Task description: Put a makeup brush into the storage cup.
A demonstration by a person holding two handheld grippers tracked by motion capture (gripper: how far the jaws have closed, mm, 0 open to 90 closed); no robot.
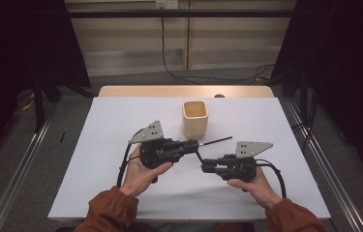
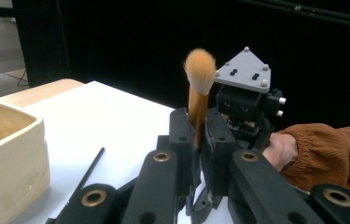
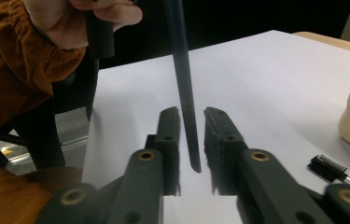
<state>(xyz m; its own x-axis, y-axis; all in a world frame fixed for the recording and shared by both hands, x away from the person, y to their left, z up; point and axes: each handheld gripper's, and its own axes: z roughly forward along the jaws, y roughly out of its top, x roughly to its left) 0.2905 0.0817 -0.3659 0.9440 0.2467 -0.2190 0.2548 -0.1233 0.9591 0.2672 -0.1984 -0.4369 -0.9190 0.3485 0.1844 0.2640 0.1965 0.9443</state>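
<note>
Brush point(image 2: 198, 95) is clamped in the left gripper's point(image 2: 199, 135) jaws, its dark handle hanging between the right gripper's point(image 3: 191, 123) parted jaws, untouched, over the tabletop point(image 1: 121, 121).

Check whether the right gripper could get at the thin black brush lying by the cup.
Probably not directly: the makeup brush clamped in the left gripper has its handle between the right gripper's open jaws. Once clear, the thin black brush lies unobstructed nearby.
</note>
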